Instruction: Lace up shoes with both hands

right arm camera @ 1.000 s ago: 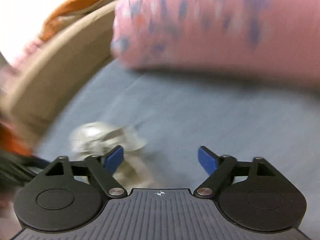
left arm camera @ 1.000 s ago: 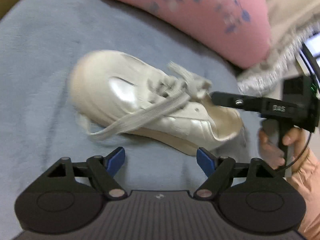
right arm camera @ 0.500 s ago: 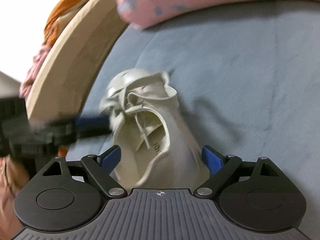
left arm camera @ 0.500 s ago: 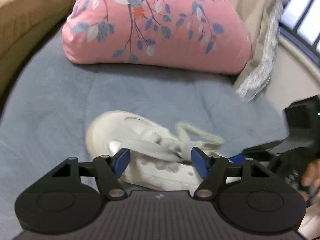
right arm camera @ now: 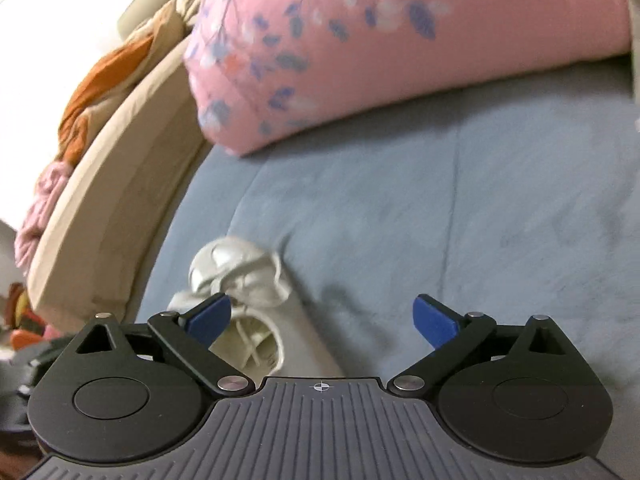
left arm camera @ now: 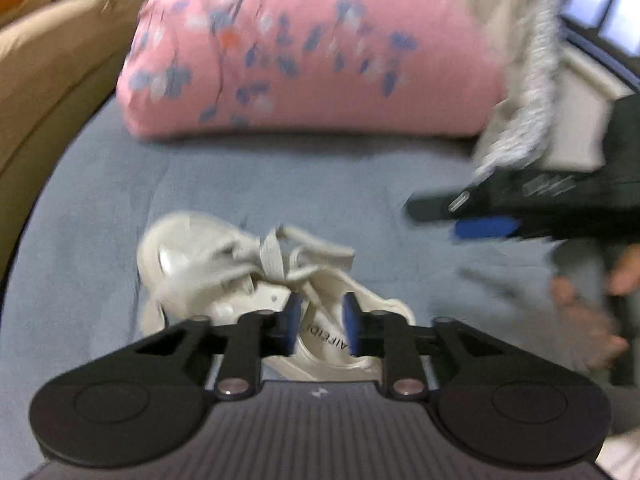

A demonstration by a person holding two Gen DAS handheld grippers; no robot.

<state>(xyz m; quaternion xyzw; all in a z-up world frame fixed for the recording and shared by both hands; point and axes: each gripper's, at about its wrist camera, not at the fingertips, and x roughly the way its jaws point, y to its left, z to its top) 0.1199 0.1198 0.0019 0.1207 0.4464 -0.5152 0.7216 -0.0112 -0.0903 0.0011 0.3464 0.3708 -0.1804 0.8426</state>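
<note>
Bed (left arm camera: 240,184): a blue-grey cover is spread over it; every other item is carried on it.
Pillow (left arm camera: 312,52): pink, with a printed leaf pattern, set at the far end of the bed, well apart from the shoe.
Shoe (left arm camera: 224,276): pale, low-cut, laid on the cover just ahead of the left gripper; its opening is turned toward that camera. In the right wrist view it (right arm camera: 244,284) is seen low and to the left.
Laces (left arm camera: 276,260): flat and light, gathered in a loose tangle over the tongue; whether a knot has been formed cannot be told through the blur.
Left gripper (left arm camera: 318,322): held over the shoe's opening, jaws drawn near together with a narrow gap; a thin strand appears to run up between them, but a grip on it cannot be confirmed.
Right gripper (right arm camera: 322,320): held off to the shoe's right side, jaws spread wide, nothing between them.
Step in hand: judged to be the taking-up of a lace end by the left gripper.
Next move: the right gripper would need to be brought to the second lace end and closed on it.
</note>
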